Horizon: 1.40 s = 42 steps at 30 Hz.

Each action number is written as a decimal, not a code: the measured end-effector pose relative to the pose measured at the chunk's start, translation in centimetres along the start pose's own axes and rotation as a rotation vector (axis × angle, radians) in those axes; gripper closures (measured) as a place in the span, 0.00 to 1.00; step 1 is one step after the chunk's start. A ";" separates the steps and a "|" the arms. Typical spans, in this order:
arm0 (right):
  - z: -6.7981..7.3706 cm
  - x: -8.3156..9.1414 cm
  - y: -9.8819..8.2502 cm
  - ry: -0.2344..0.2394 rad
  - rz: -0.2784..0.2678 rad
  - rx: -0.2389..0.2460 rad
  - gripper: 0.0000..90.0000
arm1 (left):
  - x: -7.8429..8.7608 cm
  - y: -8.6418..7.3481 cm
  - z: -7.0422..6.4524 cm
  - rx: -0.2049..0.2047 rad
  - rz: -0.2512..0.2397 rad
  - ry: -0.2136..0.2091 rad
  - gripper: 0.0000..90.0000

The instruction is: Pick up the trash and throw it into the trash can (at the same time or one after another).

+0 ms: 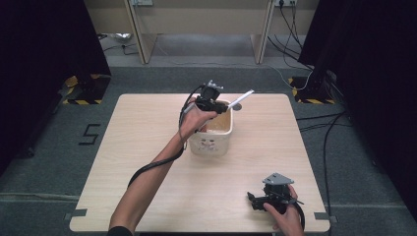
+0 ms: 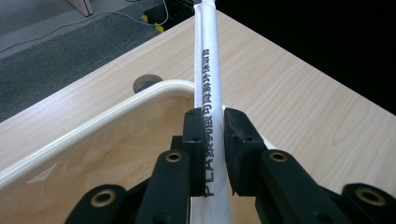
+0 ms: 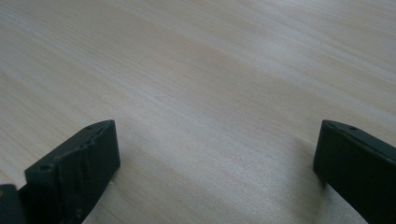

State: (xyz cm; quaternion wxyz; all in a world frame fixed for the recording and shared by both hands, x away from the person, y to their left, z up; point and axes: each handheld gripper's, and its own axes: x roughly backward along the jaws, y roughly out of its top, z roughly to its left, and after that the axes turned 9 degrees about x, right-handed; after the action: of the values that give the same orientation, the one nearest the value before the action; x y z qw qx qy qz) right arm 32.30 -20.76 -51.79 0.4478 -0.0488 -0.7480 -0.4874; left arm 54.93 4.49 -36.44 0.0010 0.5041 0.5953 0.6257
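right now the left gripper (image 1: 220, 104) sits over the far rim of the cream bin (image 1: 211, 142), which stands a little beyond the middle of the wooden table (image 1: 147, 147). its jaws are clamped on a paper-wrapped straw (image 1: 241, 100): in the left gripper view the two black pads press on either side of the white wrapper (image 2: 208, 84), with black print running along it. from the grip the straw slants up and away toward two o'clock in the high view, its free end out past the bin's far right corner and clear of the tabletop. in the left gripper view the straw rises toward twelve o'clock, crossing above the bin's rounded cream rim (image 2: 116, 105), and the bin's pale inside lies at about eight o'clock from the jaws. a round hole in the table (image 2: 147, 83) shows just beyond that rim, near eleven o'clock from the pads.

the right gripper (image 1: 255, 199) is well apart from all this, down near the table's near right edge at roughly five o'clock from the bin, held in the person's right hand (image 1: 285, 216). its jaws stand wide apart with nothing between them; in the right gripper view bare wood grain (image 3: 210, 93) lies between the two black tips, which hang low over the surface.
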 end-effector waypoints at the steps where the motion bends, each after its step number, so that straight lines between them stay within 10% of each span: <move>1: 0.0 0.0 0.0 0.000 0.000 0.000 0.01 | 0.0 0.0 -0.1 -0.001 -0.001 0.001 0.87; 7: -0.1 0.1 0.0 0.005 -0.007 -0.006 0.03 | -0.1 0.1 -0.4 -0.006 -0.012 -0.006 0.88; 10: -0.4 0.4 -0.2 0.001 -0.050 -0.032 0.20 | 0.0 0.2 -0.7 -0.013 -0.023 -0.016 0.88; 17: -2.6 1.5 1.0 0.006 -0.138 -0.164 0.17 | 1.1 0.5 -0.9 -0.016 -0.054 -0.037 0.88; 30: -7.7 3.8 9.8 0.021 -0.317 -0.260 0.17 | 3.2 0.7 -2.0 -0.047 -0.100 -0.071 0.88; 42: -10.7 1.1 18.3 0.083 -0.401 -0.356 0.21 | 3.6 0.5 -1.9 -0.049 -0.116 -0.070 0.88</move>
State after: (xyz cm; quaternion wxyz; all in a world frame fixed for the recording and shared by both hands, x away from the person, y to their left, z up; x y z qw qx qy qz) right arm 47.64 -19.86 -37.15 0.3571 0.0425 -0.6262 -0.6918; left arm 52.27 5.11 -33.38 0.0705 0.4903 0.6077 0.6208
